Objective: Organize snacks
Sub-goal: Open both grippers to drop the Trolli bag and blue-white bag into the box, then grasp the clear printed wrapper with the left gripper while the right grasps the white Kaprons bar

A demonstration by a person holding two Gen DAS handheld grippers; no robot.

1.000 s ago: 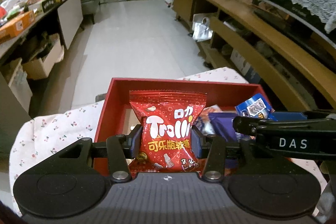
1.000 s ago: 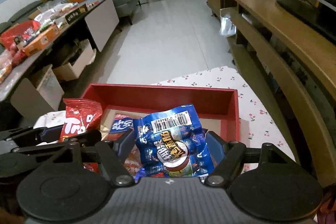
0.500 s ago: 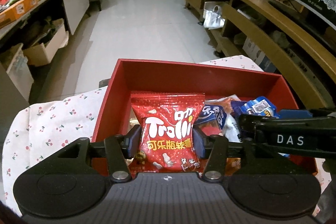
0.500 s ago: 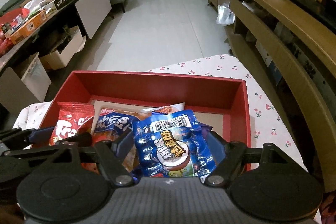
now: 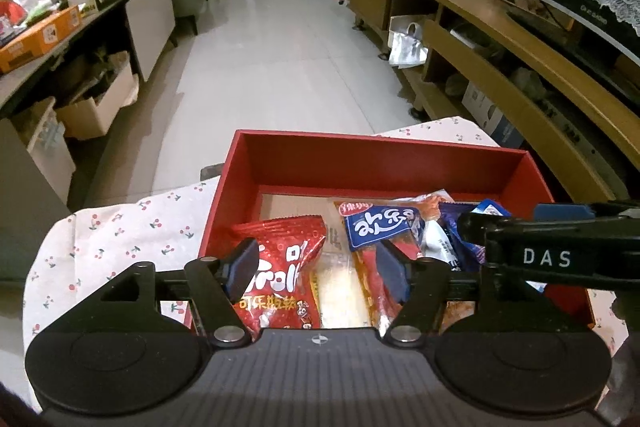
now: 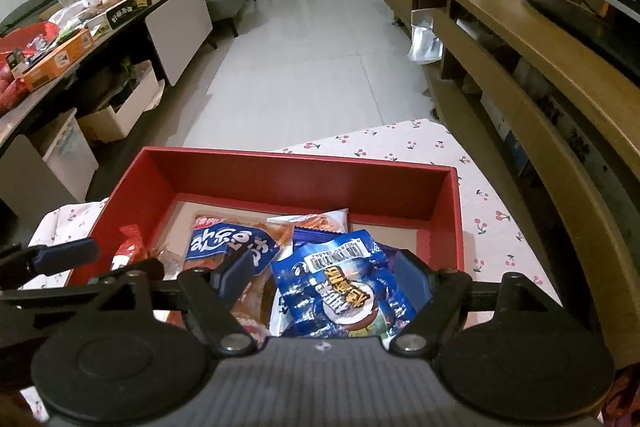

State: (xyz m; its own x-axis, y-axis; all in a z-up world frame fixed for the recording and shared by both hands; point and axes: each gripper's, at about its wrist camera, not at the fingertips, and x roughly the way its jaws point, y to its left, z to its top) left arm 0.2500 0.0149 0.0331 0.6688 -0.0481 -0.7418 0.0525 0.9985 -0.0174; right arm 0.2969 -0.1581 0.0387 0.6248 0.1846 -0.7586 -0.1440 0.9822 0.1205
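— See the left hand-held gripper at the bottom of its frame? Its jaws have just been opening, and the shiny red gummy packet now lies loose between them, inside the red cardboard box.

— And the right hand-held gripper?

— Wide apart around the crinkly blue foil packet, not pinching it. Both snacks look delivered; beyond, the box's far end is bare.

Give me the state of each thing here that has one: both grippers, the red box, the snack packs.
left gripper: open, jaws just widened; red Trolli pack between them, released.
right gripper: open, blue barcode pack between the jaws.
red Trolli pack: sealed, lying in the box.
blue barcode pack: sealed, on the pile.
red box: lidless, partly filled.
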